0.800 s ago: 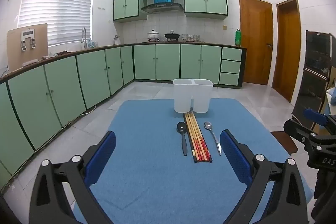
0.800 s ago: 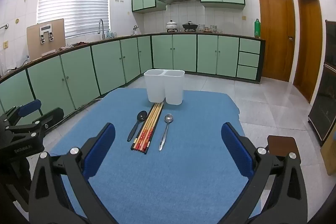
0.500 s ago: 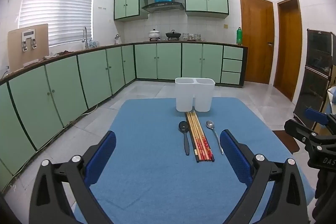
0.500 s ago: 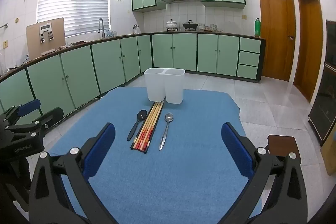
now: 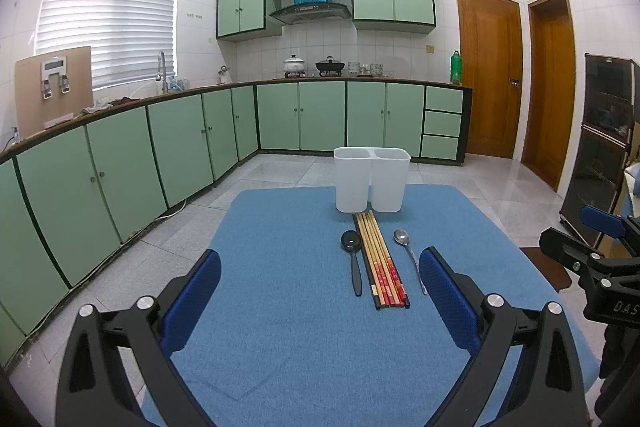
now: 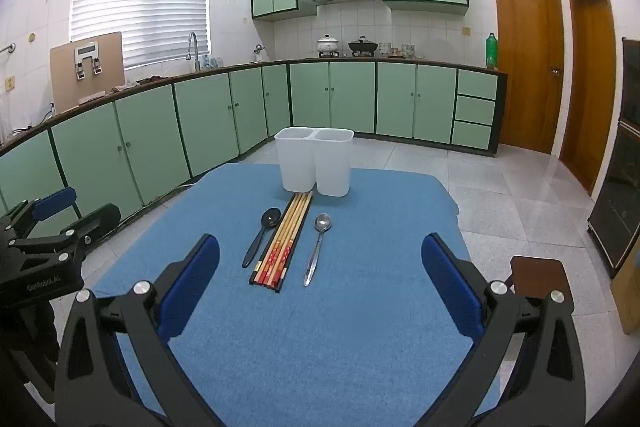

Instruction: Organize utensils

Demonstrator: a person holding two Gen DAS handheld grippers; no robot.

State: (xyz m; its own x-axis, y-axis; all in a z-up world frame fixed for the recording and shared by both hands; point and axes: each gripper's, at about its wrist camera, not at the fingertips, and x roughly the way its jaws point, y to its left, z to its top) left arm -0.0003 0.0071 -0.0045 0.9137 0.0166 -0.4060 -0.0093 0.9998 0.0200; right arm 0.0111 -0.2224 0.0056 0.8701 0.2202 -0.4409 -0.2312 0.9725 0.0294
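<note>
- Surface point(image 5: 280, 327): covered by a blue mat; all the task's things are carried on it, toward the far end.
- Holder point(image 5: 371, 179): white, two compartments side by side, upright at the far edge of the mat. Nothing is seen rising above its rims; judged empty.
- Left tool point(image 5: 320, 291) and right tool point(image 6: 320, 279): each held over the near part of the mat, blue pads wide apart, nothing between them, well short of the utensils.
- Chopsticks point(image 5: 380, 259): bundle laid flat, far ends just before the holder.
- Black spoon point(image 5: 353, 259): flat, just left of the chopsticks.
- Metal spoon point(image 5: 408, 255): flat, just right of the chopsticks, a clear gap between.
- Progress: judged not begun; nothing has been lifted or sorted, so all three kinds are left to be placed.
- Views: the right tool is caught at the right edge of the left view, the left tool at the left edge of the right view. The metal spoon's handle end is partly hidden behind a pad in the left view only.
</note>
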